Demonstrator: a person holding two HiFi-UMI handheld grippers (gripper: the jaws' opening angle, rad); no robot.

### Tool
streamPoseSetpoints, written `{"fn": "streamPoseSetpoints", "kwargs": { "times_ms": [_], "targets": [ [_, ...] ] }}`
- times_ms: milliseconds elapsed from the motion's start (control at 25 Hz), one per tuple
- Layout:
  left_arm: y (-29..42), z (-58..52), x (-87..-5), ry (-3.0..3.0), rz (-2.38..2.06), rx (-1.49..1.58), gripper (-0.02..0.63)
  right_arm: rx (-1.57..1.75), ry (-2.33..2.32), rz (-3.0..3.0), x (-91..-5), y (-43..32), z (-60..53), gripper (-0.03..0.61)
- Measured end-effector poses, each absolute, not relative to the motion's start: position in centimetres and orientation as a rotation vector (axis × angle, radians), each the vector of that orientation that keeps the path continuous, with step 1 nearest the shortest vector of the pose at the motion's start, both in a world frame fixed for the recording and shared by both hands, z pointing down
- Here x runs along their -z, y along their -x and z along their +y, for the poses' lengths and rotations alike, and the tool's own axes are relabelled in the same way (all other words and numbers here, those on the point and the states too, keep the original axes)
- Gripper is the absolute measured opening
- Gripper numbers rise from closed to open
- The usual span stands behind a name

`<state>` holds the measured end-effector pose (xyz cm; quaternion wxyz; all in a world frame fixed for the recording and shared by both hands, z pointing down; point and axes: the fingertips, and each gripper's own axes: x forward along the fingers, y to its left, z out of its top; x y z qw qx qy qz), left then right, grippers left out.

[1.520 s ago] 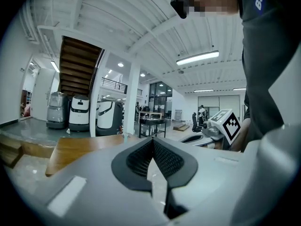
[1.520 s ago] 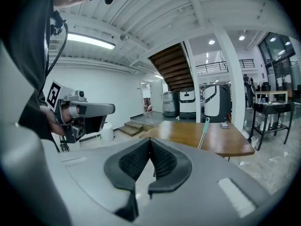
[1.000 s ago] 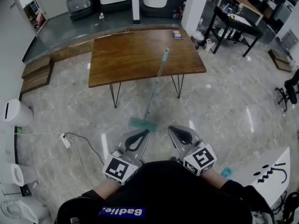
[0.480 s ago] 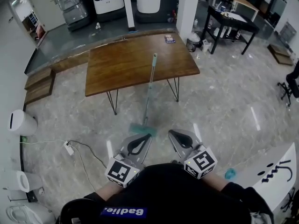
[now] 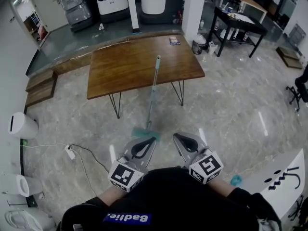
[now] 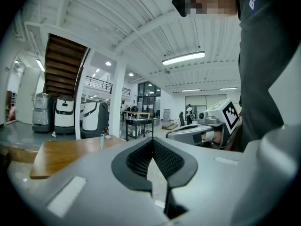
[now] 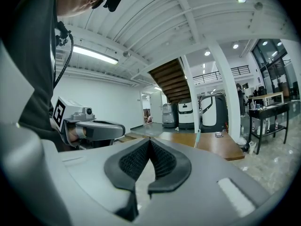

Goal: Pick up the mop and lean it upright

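The mop [image 5: 151, 97] stands tilted, its teal head [image 5: 146, 134] on the floor and its handle top [image 5: 157, 58] resting against the front edge of the wooden table [image 5: 120, 66]. My left gripper [image 5: 153, 139] is shut and empty, held close to my body just on the near side of the mop head. My right gripper [image 5: 175, 135] is shut and empty too, beside it on the right. The handle top [image 6: 101, 140] shows small in the left gripper view, far beyond the closed jaws [image 6: 153, 140]. In the right gripper view the handle [image 7: 198, 138] stands past the closed jaws [image 7: 149, 141].
A book [image 5: 174, 40] lies on the table's far right corner. A power strip with a cable [image 5: 70, 151] lies on the floor at the left, near a white bin [image 5: 21, 125]. A white pillar [image 5: 192, 6], a black desk [image 5: 240, 16] and a white board [image 5: 284, 177] stand to the right.
The head view shifted a little a second ago and then settled. The mop leans on the table as before, and both grippers stay shut by my body.
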<state>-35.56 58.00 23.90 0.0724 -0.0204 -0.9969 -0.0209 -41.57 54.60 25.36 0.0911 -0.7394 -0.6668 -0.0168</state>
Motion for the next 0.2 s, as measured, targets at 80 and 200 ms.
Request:
{"fn": "streamPoseSetpoints", "kwargs": {
  "times_ms": [80,200],
  "targets": [
    [35.57,57.68,-23.84,0.050,-3.007,0.055,0.020,0.056,2.198,-1.982,-25.31,41.48,54.47,0.002],
    [35.54,57.39,-23.53,0.043,-3.022,0.036,0.020,0.063,2.202,-1.982,-25.38,41.30,54.34,0.002]
  ]
}}
